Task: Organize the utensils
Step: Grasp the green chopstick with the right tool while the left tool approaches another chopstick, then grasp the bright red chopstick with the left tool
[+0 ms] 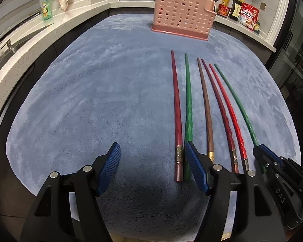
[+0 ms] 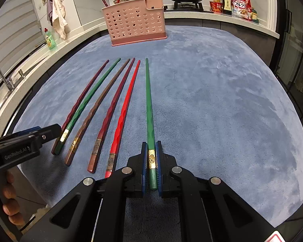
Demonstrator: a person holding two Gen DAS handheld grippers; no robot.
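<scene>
- Left wrist view: I see my left claw [image 1: 151, 161] at the bottom of the frame with its blue pads [image 1: 111, 167] standing wide and nothing between them; the right pad sits just beside the butt ends of the two nearest chopsticks
- Six chopsticks lie side by side on the blue cloth surface [image 1: 91, 100] in the right half of the frame: dark red chopstick [image 1: 176, 109], green chopstick [image 1: 188, 109], brown chopstick [image 1: 206, 109], maroon chopstick [image 1: 220, 109], bright red chopstick [image 1: 231, 111] and the far-right green chopstick [image 1: 239, 109]
- The pink perforated holder [image 1: 183, 18] stands upright at the top centre, with a few sticks poking out of it
- My right claw [image 1: 261, 151] enters at the lower right edge, at the butt of the far-right green chopstick
- Right wrist view: my right claw [image 2: 151, 161] at bottom centre is pinched tight on the far-right green chopstick [image 2: 148, 100], pads pressing near its gold band
- The other five chopsticks fan out to the left on the surface [image 2: 222, 111]
- The pink perforated holder [image 2: 134, 23] stands at the top centre
- My left claw [image 2: 50, 130] shows at the left edge, near the leftmost butt ends; from here I cannot tell its opening
</scene>
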